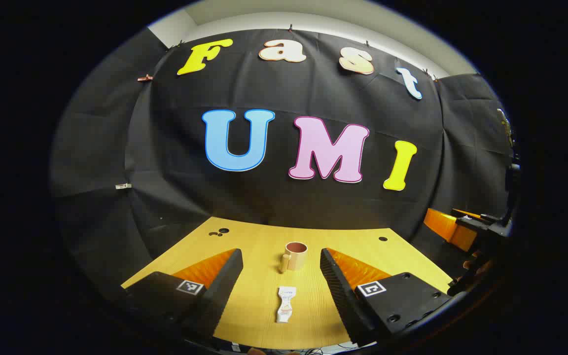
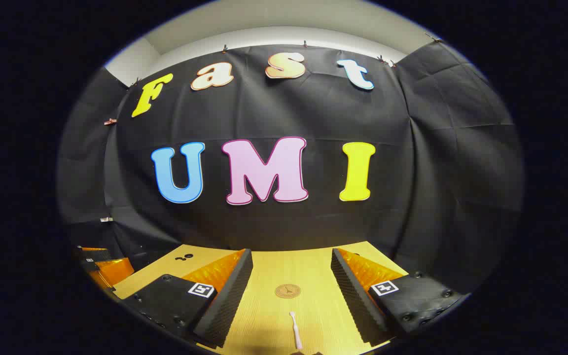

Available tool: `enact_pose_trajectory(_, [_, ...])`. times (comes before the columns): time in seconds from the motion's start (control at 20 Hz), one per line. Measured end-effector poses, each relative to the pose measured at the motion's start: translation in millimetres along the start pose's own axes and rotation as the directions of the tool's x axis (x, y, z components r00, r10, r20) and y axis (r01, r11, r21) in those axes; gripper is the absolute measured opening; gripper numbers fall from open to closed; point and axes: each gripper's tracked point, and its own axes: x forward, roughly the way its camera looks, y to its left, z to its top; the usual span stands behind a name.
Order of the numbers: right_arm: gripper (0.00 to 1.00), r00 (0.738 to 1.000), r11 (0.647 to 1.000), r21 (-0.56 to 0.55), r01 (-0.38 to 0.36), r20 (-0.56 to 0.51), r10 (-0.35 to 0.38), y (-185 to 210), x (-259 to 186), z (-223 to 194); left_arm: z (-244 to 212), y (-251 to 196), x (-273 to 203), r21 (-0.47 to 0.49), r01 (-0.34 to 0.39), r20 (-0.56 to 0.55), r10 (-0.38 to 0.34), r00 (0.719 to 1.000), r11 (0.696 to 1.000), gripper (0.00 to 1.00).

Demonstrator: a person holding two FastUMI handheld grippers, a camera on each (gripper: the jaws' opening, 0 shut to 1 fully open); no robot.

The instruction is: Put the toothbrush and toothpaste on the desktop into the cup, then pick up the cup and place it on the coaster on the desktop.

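left gripper (image 1: 281,268): jaws apart, empty
right gripper (image 2: 291,268): jaws apart, empty
toothpaste (image 1: 285,303): flat, near side of cup (image 1: 295,255)
toothbrush (image 2: 295,329): near side of coaster (image 2: 287,291)

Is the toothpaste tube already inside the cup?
No, in the left gripper view the toothpaste tube lies flat on the wooden desktop, nearer the camera than the cup and apart from it.

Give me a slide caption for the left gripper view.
Open left gripper above the wooden desktop, tan handled cup and white toothpaste tube ahead.
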Motion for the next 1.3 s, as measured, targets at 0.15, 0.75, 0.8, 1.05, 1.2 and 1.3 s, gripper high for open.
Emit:
enact_pose_trajectory(0.15, [0.98, 0.999, 1.000, 0.015, 0.020, -0.028, -0.020, -10.6, 6.5, -9.1, -2.5, -9.9, 7.6, -0.015, 0.028, -0.006, -0.028, 1.000, 0.999, 0.98])
enact_pose_trajectory(0.75, [0.98, 0.997, 0.997, 0.008, 0.078, -0.026, -0.078, -52.3, 10.9, -10.5, -11.8, -47.8, 18.8, 0.020, 0.099, -0.015, -0.098, 0.995, 0.995, 0.98])
enact_pose_trajectory(0.8, [0.98, 0.997, 0.997, 0.004, 0.075, -0.031, -0.075, -53.1, 10.7, -11.9, -12.2, -49.6, 18.8, 0.019, 0.101, -0.010, -0.101, 0.995, 0.995, 0.98])
enact_pose_trajectory(1.05, [0.98, 0.997, 0.998, 0.009, 0.062, -0.040, -0.062, -59.2, 10.5, -14.5, -10.0, -63.6, 20.3, 0.031, 0.111, 0.004, -0.111, 0.994, 0.993, 0.98])
enact_pose_trajectory(1.2, [0.98, 0.997, 0.998, -0.007, 0.059, -0.049, -0.060, -63.5, 8.2, -17.2, -14.0, -70.2, 20.1, 0.034, 0.117, -0.005, -0.116, 0.993, 0.993, 0.98])
enact_pose_trajectory(1.3, [0.98, 0.997, 0.998, -0.010, 0.063, -0.049, -0.064, -69.3, 6.5, -15.5, -17.6, -71.3, 20.8, 0.026, 0.112, -0.021, -0.111, 0.994, 0.993, 0.97])
